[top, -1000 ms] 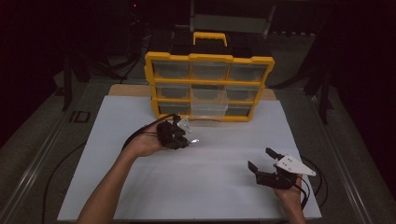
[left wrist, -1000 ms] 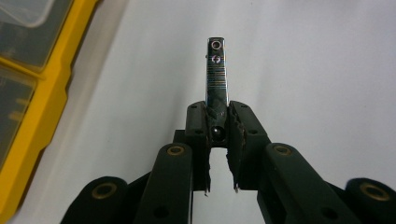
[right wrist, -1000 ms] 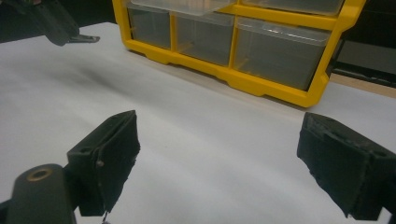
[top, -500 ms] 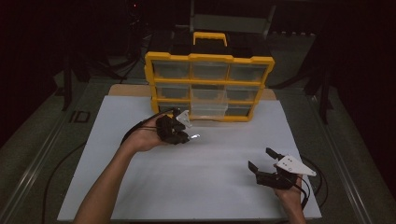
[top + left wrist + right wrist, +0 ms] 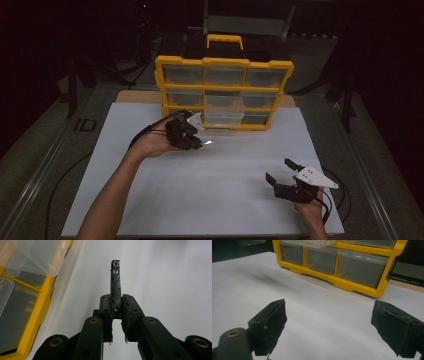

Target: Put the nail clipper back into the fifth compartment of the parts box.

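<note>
Shifted slightly toward frame center since earlier: left tool (image 5: 192, 139), clamped on shiny metal bar (image 5: 116, 277) beside yellow organizer (image 5: 223, 92). Lower right, above white tabletop (image 5: 225, 190): right tool (image 5: 280, 170), jaws wide apart.

Yellow organizer (image 5: 223, 93) standing at the far side of the table (image 5: 210, 200)

The organizer is holding rows of clear drawers (image 5: 262, 77) in its yellow frame, with one lower-middle drawer (image 5: 222, 119) sticking out over the white sheet (image 5: 225, 170) that is covering the table. A yellow handle (image 5: 225, 40) is rising behind its top edge. A dark cable (image 5: 55, 190) is trailing along the grey surface at the left.
</note>
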Demonstrator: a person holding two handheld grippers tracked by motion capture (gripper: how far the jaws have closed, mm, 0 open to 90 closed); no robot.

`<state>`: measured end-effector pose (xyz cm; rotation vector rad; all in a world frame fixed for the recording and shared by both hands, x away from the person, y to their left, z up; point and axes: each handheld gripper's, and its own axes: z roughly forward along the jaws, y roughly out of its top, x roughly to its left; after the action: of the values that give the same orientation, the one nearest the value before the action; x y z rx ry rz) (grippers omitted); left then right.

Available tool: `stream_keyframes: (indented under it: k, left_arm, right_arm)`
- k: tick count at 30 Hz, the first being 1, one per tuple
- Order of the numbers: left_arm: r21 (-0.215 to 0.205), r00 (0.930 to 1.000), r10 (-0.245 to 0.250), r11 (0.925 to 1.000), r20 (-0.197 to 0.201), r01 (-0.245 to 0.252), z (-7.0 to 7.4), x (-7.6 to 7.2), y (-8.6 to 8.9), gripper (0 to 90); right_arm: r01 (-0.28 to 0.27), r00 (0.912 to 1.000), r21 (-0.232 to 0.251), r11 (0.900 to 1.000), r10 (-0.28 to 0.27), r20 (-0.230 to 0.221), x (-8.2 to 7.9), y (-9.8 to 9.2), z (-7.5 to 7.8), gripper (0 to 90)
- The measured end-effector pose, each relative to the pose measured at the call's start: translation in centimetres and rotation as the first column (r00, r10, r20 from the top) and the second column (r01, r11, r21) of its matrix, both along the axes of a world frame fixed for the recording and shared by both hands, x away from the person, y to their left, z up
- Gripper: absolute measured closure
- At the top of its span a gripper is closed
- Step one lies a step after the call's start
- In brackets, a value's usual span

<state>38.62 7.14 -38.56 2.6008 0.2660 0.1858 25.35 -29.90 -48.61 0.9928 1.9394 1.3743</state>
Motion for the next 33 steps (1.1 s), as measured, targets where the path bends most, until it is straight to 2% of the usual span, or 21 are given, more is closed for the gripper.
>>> stream_keyframes:
  k: [21,33]
  left_arm:
    - [-0.032,1.0,-0.002,0.9995,0.003,0.002,1.8,0.7,0.3,79.9]
    - [-0.049,0.9999,-0.007,0.9988,0.014,0.007,3.6,1.0,0.3,80.0]
  right_arm:
    - [0.0,1.0,0.001,1.0,0.0,-0.001,0.0,0.0,0.0,12.4]
    - [0.0,1.0,0.001,1.0,0.0,-0.002,0.0,-0.1,0.0,12.5]
